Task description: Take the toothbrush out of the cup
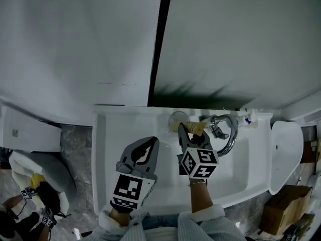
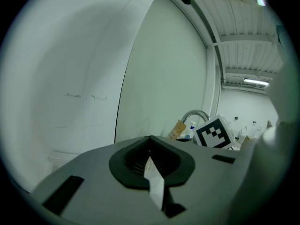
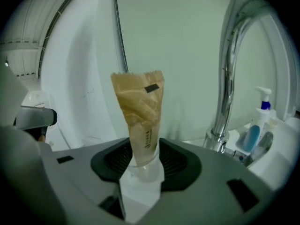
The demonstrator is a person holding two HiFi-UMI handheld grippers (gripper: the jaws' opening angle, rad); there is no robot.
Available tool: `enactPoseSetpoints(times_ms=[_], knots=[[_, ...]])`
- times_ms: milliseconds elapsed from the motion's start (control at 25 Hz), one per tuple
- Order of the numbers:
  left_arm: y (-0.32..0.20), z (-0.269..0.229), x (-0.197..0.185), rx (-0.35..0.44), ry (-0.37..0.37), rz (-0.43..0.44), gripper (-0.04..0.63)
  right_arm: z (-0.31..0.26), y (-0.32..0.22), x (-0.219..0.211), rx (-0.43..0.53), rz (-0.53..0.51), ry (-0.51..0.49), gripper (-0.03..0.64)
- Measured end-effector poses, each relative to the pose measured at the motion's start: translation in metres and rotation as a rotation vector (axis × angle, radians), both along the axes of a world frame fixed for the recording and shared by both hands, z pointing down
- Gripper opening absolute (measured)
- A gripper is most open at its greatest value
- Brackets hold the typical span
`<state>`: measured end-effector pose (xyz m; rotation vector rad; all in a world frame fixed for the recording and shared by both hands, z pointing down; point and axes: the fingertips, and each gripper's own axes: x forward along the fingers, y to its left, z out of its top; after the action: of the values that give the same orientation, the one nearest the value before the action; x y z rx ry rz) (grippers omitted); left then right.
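A toothbrush in a brown paper sleeve [image 3: 139, 107] stands upright in a small clear cup [image 3: 146, 170] at the back of the white sink [image 1: 105, 149]. My right gripper [image 3: 145, 146] is open, and the cup's base sits in the gap at the jaw tips with no pad seen pressing on it. From the head view, the right gripper [image 1: 193, 133] reaches to the sleeve [image 1: 198, 128] beside the cup's rim [image 1: 175, 118]. My left gripper [image 1: 146, 147] hovers over the basin's left half. Its jaws [image 2: 150, 142] show only a narrow gap, with nothing in it.
A chrome faucet [image 1: 228, 134] arches just right of the cup, and a pump bottle [image 1: 249, 119] stands on the sink's back right corner. A toilet lid [image 1: 286, 154] and a cardboard box [image 1: 281, 210] lie to the right. The wall rises close behind the sink.
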<state>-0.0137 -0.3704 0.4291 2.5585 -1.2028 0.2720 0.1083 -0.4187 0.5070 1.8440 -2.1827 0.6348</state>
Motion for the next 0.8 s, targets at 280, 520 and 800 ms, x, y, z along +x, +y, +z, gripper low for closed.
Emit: enactPoseSetpoints(times_ms=[280, 520, 800], knots=[[-0.001, 0.006, 0.000, -0.012, 0.000, -0.002, 0.017, -0.003, 0.000, 0.004, 0.028, 0.023, 0.053, 0.127], [0.001, 0.007, 0.002, -0.013, 0.004, 0.003, 0.017, -0.006, -0.001, 0.002, 0.048, 0.028, 0.070, 0.071], [-0.001, 0.006, -0.002, -0.012, 0.010, -0.014, 0.017, -0.011, -0.002, 0.000, 0.055, 0.025, 0.057, 0.051]])
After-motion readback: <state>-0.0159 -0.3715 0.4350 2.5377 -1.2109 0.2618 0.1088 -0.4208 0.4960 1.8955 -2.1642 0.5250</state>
